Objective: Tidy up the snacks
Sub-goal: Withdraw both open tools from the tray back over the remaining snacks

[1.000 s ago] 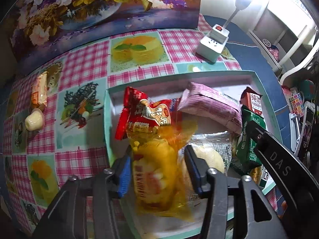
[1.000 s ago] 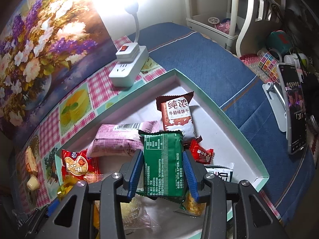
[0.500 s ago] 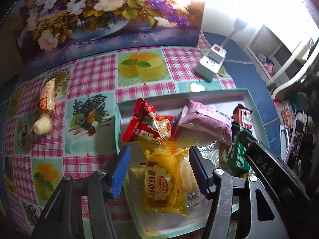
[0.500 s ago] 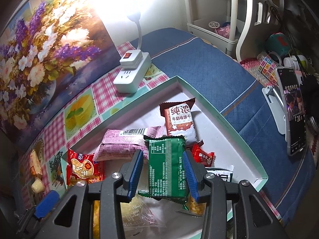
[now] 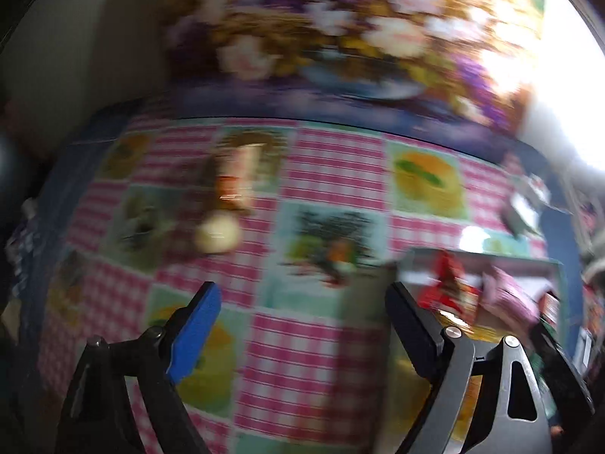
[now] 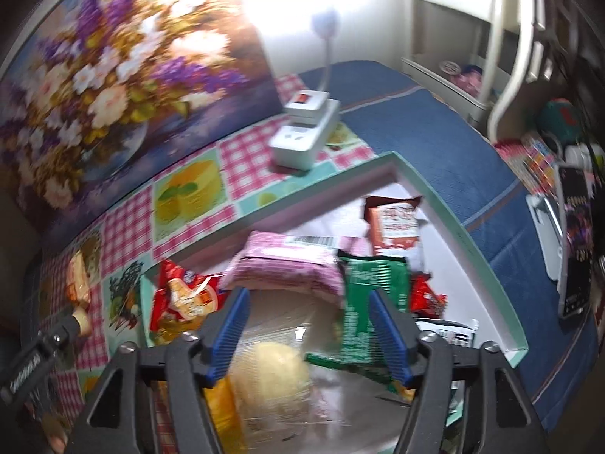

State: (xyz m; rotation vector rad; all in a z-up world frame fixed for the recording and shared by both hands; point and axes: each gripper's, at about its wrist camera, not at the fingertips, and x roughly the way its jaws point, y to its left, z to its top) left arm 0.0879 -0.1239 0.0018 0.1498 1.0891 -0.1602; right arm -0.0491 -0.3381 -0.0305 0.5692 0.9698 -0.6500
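My left gripper hangs over the checkered cloth, left of the teal tray. Its jaws are opening wide with nothing between them, and the view is blurred. Ahead of it on the cloth lie an orange wrapped bar and a round pale snack. My right gripper is over the tray, jaws opening. The green packet lies loose by its right finger, no pad pressing it. A clear bag with a pale bun shows between the fingers below.
The tray also holds a pink packet, a red packet, a brown-and-white packet and a yellow packet. Behind it stand a white power strip and a flower painting. A phone on a stand is at right.
The left gripper let go of the yellow packet and swung left out of the tray over the cloth, jaws wider. The right gripper opened off the green packet, which stays in the tray.
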